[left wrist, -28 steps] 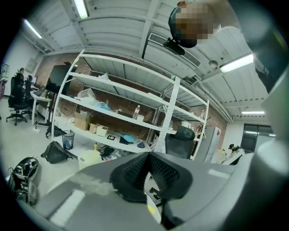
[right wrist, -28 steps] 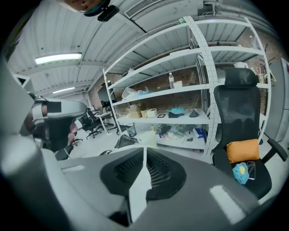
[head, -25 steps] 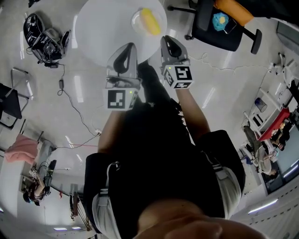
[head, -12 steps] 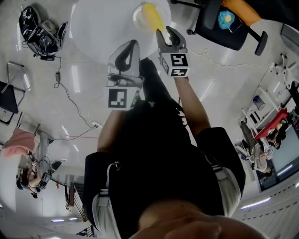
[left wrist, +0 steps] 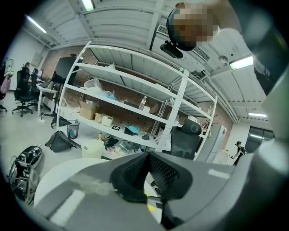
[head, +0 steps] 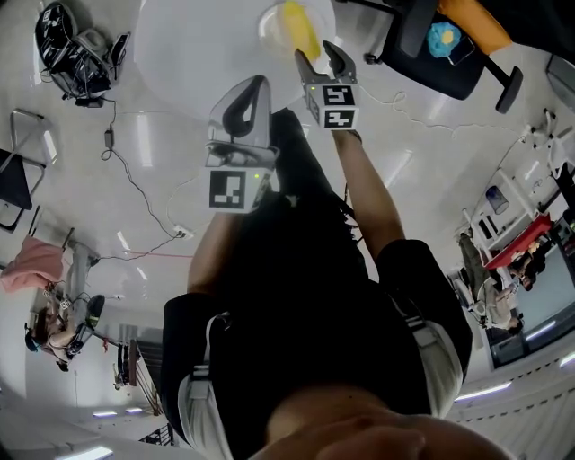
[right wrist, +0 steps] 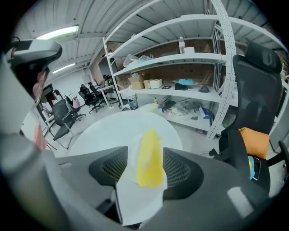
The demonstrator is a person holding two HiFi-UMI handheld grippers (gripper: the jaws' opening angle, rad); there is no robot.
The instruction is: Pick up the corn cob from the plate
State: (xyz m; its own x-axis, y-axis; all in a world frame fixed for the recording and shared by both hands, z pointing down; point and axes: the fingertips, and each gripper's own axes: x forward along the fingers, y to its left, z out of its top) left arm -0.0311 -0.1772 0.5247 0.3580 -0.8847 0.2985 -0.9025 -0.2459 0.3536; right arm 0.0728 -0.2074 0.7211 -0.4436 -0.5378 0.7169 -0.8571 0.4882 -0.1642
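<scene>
A yellow corn cob (head: 299,27) lies on a small white plate (head: 268,27) near the edge of a round white table (head: 198,45). My right gripper (head: 316,52) hangs just short of the plate, its jaws opening. In the right gripper view the corn cob (right wrist: 150,158) shows between the two pads of the right gripper (right wrist: 146,169), lying on the plate (right wrist: 140,203) beyond them; neither pad presses on it. My left gripper (head: 256,85) is held lower and to the left over the table's edge, shut on nothing. In its own view the left gripper (left wrist: 149,155) shows its pads meeting.
A black office chair (head: 431,45) with an orange cushion stands right of the table. Metal shelving (right wrist: 180,58) with boxes and clutter runs behind it. A bag and cables (head: 72,54) lie on the floor at the left. A pink cloth (head: 22,269) hangs farther left.
My right gripper has moved toward the plate and its jaws have spread from shut to wide. The left gripper has hardly shifted.
</scene>
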